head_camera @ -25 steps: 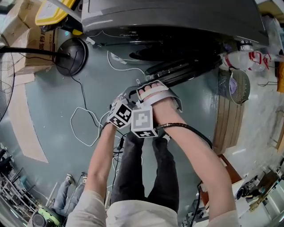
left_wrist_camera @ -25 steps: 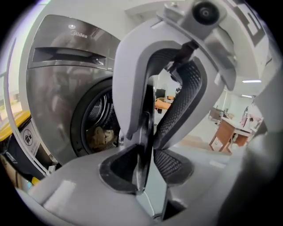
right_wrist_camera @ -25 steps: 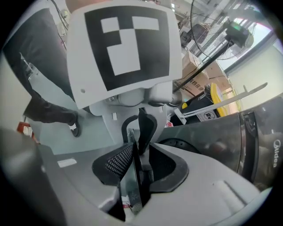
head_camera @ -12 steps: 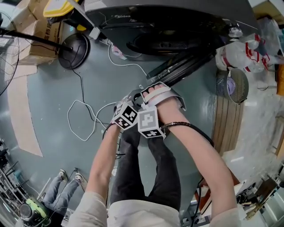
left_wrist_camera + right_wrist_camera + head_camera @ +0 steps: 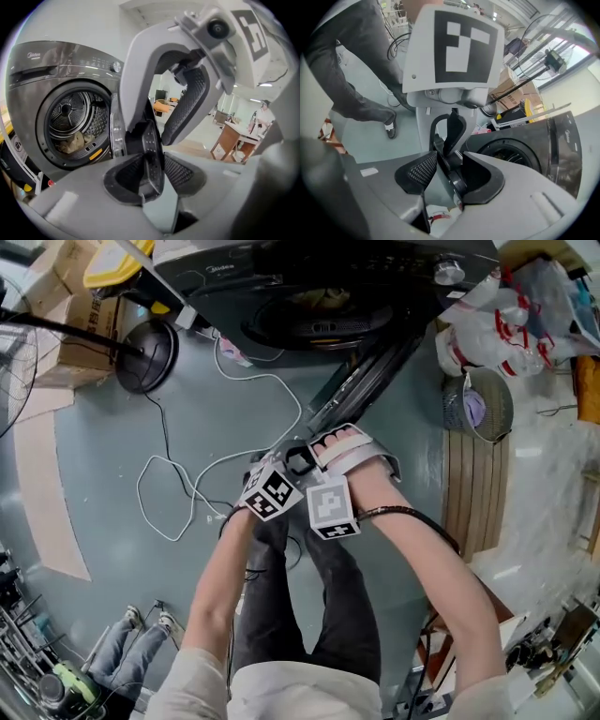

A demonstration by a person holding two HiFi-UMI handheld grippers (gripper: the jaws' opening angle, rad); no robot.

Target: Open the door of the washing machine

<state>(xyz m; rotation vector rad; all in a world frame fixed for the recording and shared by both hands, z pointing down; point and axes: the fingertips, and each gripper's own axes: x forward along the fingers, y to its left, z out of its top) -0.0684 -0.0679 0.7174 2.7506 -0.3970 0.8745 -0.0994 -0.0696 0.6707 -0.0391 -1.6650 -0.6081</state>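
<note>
The dark grey washing machine stands at the top of the head view, with laundry lying in its drum. Its door is swung out toward me, edge-on. Both grippers sit side by side on the door's free edge. My left gripper has its jaws opening, and the door rim stands between the pads without being clamped. My right gripper is also opening, with the same rim between its pads and a gap on one side. Each gripper view also shows the other gripper.
A white cable loops over the grey floor at the left. A fan base and cardboard boxes stand at upper left. To the right are plastic bags, a round strainer and a wooden pallet. My legs are below the grippers.
The door has swung further out from the machine, and the drum opening shows more. Both grippers have drawn back together along with the door's edge.
</note>
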